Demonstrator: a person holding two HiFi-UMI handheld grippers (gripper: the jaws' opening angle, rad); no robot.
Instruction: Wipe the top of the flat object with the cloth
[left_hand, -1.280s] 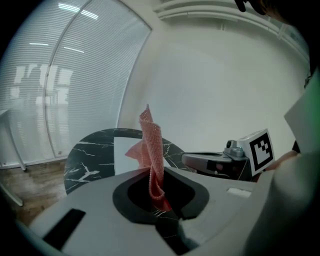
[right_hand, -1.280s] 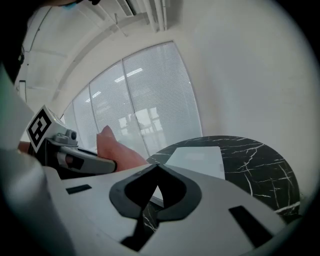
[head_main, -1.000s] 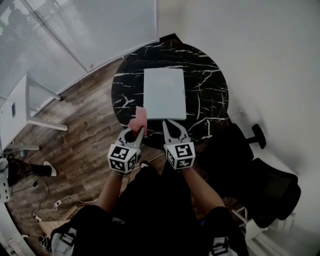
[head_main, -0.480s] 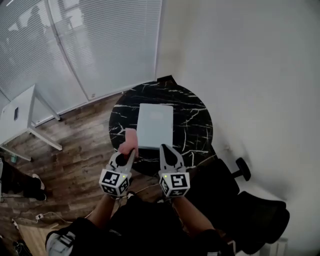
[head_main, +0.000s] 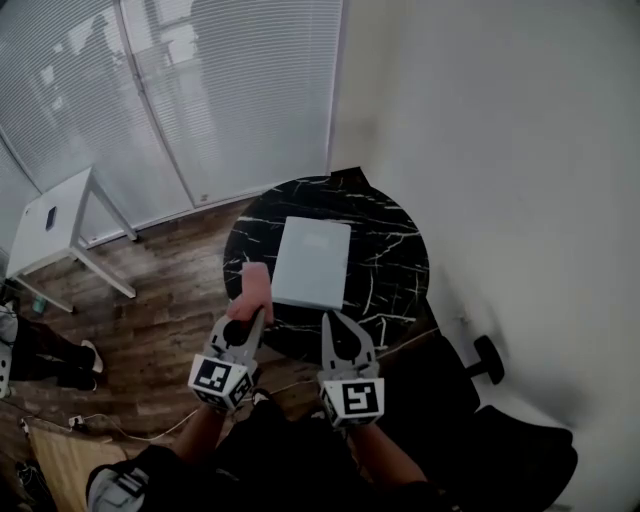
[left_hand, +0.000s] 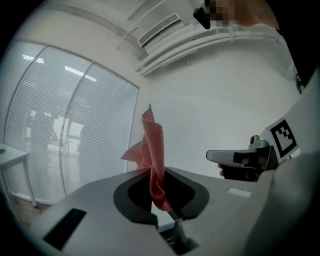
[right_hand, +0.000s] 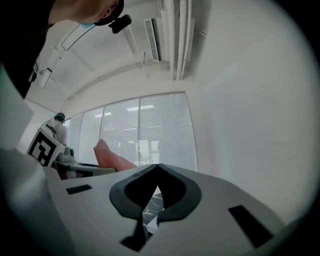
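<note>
Below the head cam, wood floor (head_main: 160, 300) and windows w/ blinds (head_main: 230, 90) filled the left side, w/ a plain white wall (head_main: 500, 150) on the right. Round black marble table (head_main: 395, 265) sat in the corner betw. windows and wall. Black chair (head_main: 510, 450) stood by the table's near-right edge. White desk (head_main: 50, 215) was well apart, far left.

The flat object (head_main: 313, 262), pale grey and rectangular, lay on the tabletop approx. centre, nothing on top of it.

Both grippers were held up side by side at the table's near edge, apart from each other and short of the flat object. L gripper (head_main: 256, 318) had its jaws clamped on the cloth (head_main: 254, 288), a pink mesh-textured piece. It stood up out of the jaws, folded and crumpled, over the table's near-left rim just beside the flat object, not touching it. R gripper (head_main: 330, 322) had its jaws closed tip to tip w/ nothing betw. them.
</note>
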